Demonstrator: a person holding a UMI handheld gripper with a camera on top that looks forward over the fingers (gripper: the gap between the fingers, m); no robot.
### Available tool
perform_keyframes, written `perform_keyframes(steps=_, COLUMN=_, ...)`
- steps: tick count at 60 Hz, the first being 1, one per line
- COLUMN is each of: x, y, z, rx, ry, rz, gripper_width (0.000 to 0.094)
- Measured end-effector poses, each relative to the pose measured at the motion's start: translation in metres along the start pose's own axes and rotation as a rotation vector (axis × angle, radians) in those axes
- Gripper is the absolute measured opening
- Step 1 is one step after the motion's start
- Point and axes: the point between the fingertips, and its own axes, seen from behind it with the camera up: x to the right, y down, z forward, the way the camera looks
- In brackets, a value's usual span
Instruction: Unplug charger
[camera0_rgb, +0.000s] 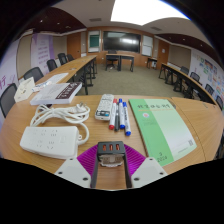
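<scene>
**Claw closed on a small dark charger at the near edge of the table**

Purple pads line the two white fingers nearest the lens, and the gripper has them drawn in close, both pressing a small dark charger from either side. Its top face shows a row of small slots.

Just to the left of the fingers lies a white power strip flat on the wooden table, with a coiled white cable just beyond it. Farther left and farther off sits a white keyboard. Straight ahead of the charger lie a small white device and, just right of it, three markers side by side, their caps red and blue. Right of the fingers a green booklet lies flat, running away from the near edge.

Beyond the table, more desks and chairs fill a meeting room, with a dark screen on the far wall.
</scene>
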Motion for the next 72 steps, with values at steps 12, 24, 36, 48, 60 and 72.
perform_keyframes(steps=12, x=-0.001, y=-0.001, z=-0.021, rx=0.012, ry=-0.036, rz=-0.007, gripper_width=0.0815)
perform_keyframes(steps=24, x=-0.003, y=-0.012, z=-0.084, rx=0.068, ry=-0.02, rz=-0.008, gripper_width=0.0859)
perform_keyframes(steps=36, x=-0.013, y=-0.02, z=-0.189, rx=0.137, ry=0.054, rz=-0.015, gripper_width=0.0855)
perform_keyframes(steps=48, x=-0.041, y=0.009, z=-0.294, rx=0.126, ry=0.068, rz=0.01, gripper_width=0.0857)
perform_keyframes(steps=60, x=-0.052, y=0.022, z=-0.357, rx=0.157, ry=0.081, rz=-0.004, gripper_width=0.0857)
perform_keyframes(steps=72, x=-0.052, y=0.028, z=-0.383, rx=0.168, ry=0.098, rz=-0.022, gripper_width=0.0857)
